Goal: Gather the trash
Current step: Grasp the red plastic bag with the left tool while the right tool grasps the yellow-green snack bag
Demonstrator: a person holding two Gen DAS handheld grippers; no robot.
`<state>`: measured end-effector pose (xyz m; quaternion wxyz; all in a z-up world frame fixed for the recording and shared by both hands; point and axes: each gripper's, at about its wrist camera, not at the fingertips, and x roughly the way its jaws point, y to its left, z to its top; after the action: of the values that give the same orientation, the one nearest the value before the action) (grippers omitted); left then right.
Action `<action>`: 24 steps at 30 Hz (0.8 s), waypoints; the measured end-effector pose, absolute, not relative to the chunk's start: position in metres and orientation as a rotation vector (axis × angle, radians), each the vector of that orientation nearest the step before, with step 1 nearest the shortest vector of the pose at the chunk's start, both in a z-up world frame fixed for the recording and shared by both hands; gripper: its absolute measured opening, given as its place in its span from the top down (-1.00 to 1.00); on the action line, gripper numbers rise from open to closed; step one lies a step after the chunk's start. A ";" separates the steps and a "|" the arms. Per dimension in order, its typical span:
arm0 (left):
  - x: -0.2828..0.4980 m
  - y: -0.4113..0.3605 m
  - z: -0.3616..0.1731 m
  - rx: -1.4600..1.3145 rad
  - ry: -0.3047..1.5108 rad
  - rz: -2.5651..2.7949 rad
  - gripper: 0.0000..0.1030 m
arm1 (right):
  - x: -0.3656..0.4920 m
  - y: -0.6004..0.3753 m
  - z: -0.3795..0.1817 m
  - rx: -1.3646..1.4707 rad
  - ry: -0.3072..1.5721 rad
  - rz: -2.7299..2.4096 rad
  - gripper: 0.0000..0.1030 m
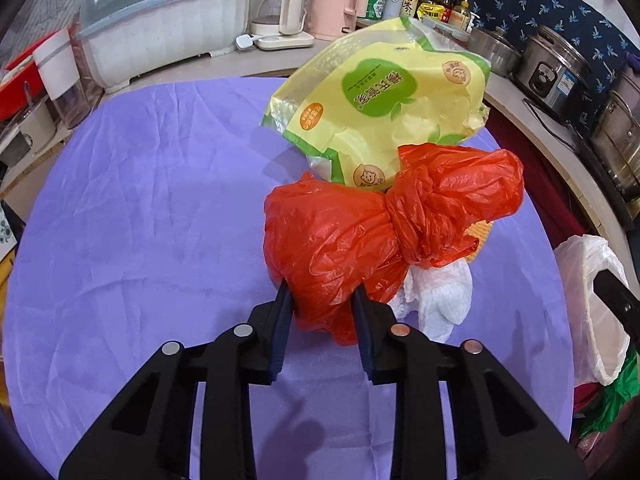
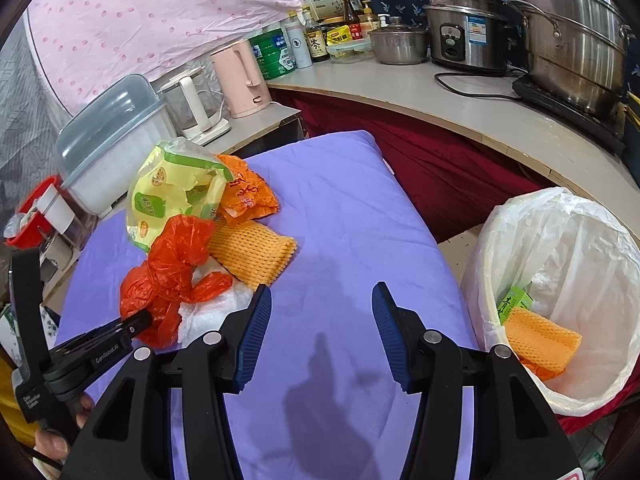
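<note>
The left gripper (image 1: 322, 300) is clamped on the near end of the knotted red bag (image 1: 360, 232), whose long axis runs right across the purple cloth (image 1: 140, 200); the right gripper (image 2: 322, 300) hangs apart, empty, beside the lined bin (image 2: 560, 240)

We find both views brightly and evenly lit, colours saturated, no dim zones on the purple cloth (image 1: 132, 208). Soft shadows of the tools fall on that cloth just below and ahead of the right gripper (image 2: 322, 300), indicating light from above and behind it. Mild glare shows on the steel pots (image 2: 568, 40) far ahead to the right and on the white bin liner (image 2: 560, 248). Focus is sharp centrally. Fisheye distortion bends the counter edge (image 2: 460, 116) into a curve; dark vignetting closes every corner, with slight softening toward the rims.
</note>
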<state>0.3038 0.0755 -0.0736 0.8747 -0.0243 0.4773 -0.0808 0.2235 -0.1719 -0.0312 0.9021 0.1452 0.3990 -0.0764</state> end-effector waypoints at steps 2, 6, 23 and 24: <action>0.300 0.077 -0.068 -0.042 0.981 -0.164 0.48 | 0.225 -0.168 -0.029 0.297 0.821 -0.149 0.01; 0.293 0.085 -0.054 -0.049 0.958 -0.165 0.52 | 0.231 -0.159 -0.024 0.284 0.812 -0.130 0.01; 0.292 0.155 -0.007 -0.092 0.871 -0.025 0.55 | 0.294 -0.108 0.008 0.240 0.753 -0.028 -0.27; 0.295 0.160 -0.006 -0.096 0.869 -0.013 0.55 | 0.301 -0.105 0.008 0.245 0.752 -0.026 -0.29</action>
<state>0.2953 0.1595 -0.0063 0.9059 -0.0465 0.4209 -0.0064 0.3010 -0.1052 0.0082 0.9228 0.1192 0.3662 -0.0126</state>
